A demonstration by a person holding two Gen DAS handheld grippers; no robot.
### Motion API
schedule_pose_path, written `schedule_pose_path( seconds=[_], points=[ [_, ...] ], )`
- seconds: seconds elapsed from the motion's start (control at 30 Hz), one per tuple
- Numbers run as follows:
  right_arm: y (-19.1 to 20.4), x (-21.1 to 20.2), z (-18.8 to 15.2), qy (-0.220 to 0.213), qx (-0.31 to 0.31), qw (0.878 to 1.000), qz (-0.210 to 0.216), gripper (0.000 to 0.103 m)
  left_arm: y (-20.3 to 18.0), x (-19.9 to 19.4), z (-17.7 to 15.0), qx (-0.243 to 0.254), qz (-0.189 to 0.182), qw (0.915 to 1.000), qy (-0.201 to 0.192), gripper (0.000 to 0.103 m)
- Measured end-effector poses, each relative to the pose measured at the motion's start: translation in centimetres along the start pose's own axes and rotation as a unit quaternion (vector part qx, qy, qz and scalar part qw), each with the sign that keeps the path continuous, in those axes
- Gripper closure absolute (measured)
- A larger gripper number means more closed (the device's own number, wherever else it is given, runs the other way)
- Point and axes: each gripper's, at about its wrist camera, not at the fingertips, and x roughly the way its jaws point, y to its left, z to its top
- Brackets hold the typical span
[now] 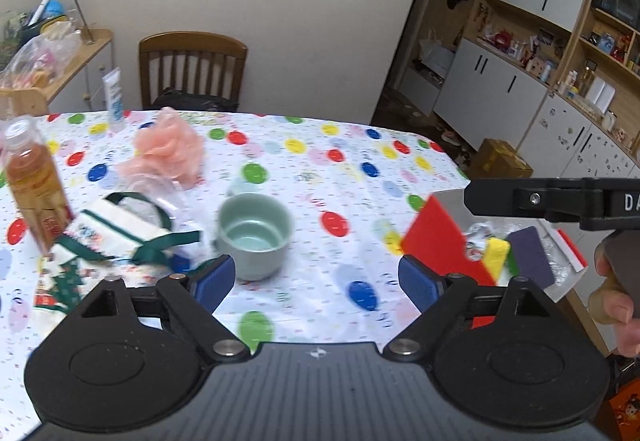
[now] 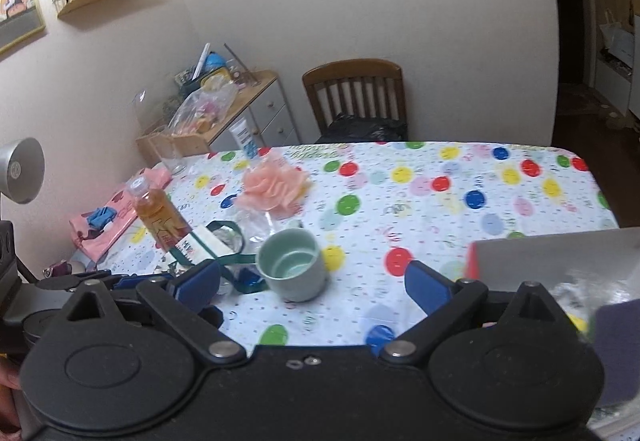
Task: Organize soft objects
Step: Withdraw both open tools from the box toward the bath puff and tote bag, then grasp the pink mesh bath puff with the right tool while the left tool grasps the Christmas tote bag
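A pink mesh bath pouf (image 1: 170,149) (image 2: 274,187) lies on the dotted tablecloth, far from both grippers. A white cloth pouch with green ribbon (image 1: 120,229) (image 2: 204,245) rests near the left, beside a pale green cup (image 1: 254,235) (image 2: 292,265). At the right stands a red-edged box (image 1: 440,241) (image 2: 552,257) holding a yellow sponge (image 1: 496,257) and a purple sponge (image 1: 530,261) (image 2: 616,345). My left gripper (image 1: 316,279) hangs open over the cloth just in front of the cup, nothing between its blue pads. My right gripper (image 2: 314,283) is open too and holds nothing.
An amber bottle (image 1: 34,181) (image 2: 160,217) stands at the left by the pouch, a white tube (image 1: 114,97) (image 2: 244,139) at the far edge. A pink tissue pack (image 2: 104,221) and a glass (image 2: 170,153) sit far left. A wooden chair (image 1: 192,69) (image 2: 356,93) stands behind the table.
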Motion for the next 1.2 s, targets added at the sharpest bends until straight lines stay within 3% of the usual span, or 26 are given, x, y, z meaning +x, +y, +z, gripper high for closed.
schedule_pose_path(
  seconds=[0.1,0.3,0.67,1.03,1.2],
  points=[
    [1.6,1.8,0.3,0.009,-0.005,1.000,0.000,0.004,2.5,-0.4,-0.3,-0.001,0.006,1.0000,-0.001,0.000],
    [4.2,5.5,0.7,0.027,-0.007,1.000,-0.001,0.004,7.5,-0.3,-1.0,-0.023,0.010,0.9997,-0.006,0.000],
    [7.0,12.1,2.2,0.059,-0.004,0.998,-0.004,0.004,13.9,1.0,-3.0,-0.018,0.065,0.9976,-0.018,0.000],
    [9.2,19.0,5.1,0.085,-0.010,0.996,-0.015,0.004,18.7,3.2,-4.5,-0.022,0.089,0.9957,0.011,0.000],
    [10.1,22.1,6.5,0.093,-0.015,0.995,-0.020,0.004,21.7,3.5,-4.2,-0.056,0.088,0.9944,0.017,0.000]
  ],
)
